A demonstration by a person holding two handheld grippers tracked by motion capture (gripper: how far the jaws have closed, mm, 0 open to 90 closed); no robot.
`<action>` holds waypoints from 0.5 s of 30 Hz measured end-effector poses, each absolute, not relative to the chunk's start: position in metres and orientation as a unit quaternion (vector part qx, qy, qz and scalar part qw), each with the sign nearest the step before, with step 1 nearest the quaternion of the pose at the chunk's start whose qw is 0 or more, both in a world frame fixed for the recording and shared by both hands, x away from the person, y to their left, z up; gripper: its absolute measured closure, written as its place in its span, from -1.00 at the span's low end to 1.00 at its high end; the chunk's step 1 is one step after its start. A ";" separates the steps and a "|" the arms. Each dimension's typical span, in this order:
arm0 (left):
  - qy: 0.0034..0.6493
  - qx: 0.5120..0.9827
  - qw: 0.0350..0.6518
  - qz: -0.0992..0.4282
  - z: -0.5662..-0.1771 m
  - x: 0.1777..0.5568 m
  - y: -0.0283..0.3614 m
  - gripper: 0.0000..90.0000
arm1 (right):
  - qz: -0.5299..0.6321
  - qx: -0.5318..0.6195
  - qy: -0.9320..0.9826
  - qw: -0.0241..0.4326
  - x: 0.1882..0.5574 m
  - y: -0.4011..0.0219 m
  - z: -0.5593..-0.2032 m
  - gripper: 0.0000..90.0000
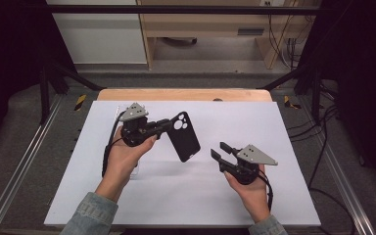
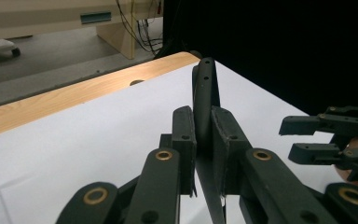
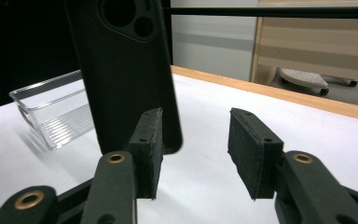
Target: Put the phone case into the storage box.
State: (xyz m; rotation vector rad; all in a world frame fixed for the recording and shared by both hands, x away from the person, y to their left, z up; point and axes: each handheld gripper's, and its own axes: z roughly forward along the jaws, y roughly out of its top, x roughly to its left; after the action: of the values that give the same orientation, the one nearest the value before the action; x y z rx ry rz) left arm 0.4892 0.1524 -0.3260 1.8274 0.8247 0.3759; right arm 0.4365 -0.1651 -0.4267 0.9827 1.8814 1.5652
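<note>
Black phone case (image 1: 186, 138), camera holes on top, pinched in left tool (image 1: 165, 126). Right tool (image 1: 219, 150) beside case, half wide, empty. Case bottom hidden in left gripper view.

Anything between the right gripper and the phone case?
Nothing visible. The left gripper holds the phone case up off the white mat, and the right gripper sits open beside the case's lower end with a bare gap between. The clear tray lies off behind the case.

blk phone case (image 1: 186, 137), white table (image 1: 284, 127)
</note>
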 end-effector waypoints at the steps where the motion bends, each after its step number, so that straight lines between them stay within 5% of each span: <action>1: 0.342 0.765 0.521 0.162 -0.326 0.489 0.154 0.78 | 0.574 0.362 0.690 0.250 0.437 -0.166 -0.427 0.20; 15: 0.320 0.788 0.487 0.197 -0.318 0.485 0.171 0.78 | 0.569 0.368 0.680 0.281 0.446 -0.173 -0.434 -0.65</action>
State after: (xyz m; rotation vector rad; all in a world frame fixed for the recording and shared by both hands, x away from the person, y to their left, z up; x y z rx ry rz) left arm 0.4854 0.1713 -0.3179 1.9171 0.7770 0.4787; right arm 0.4461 -0.1727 -0.4336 0.9851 1.8227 1.5242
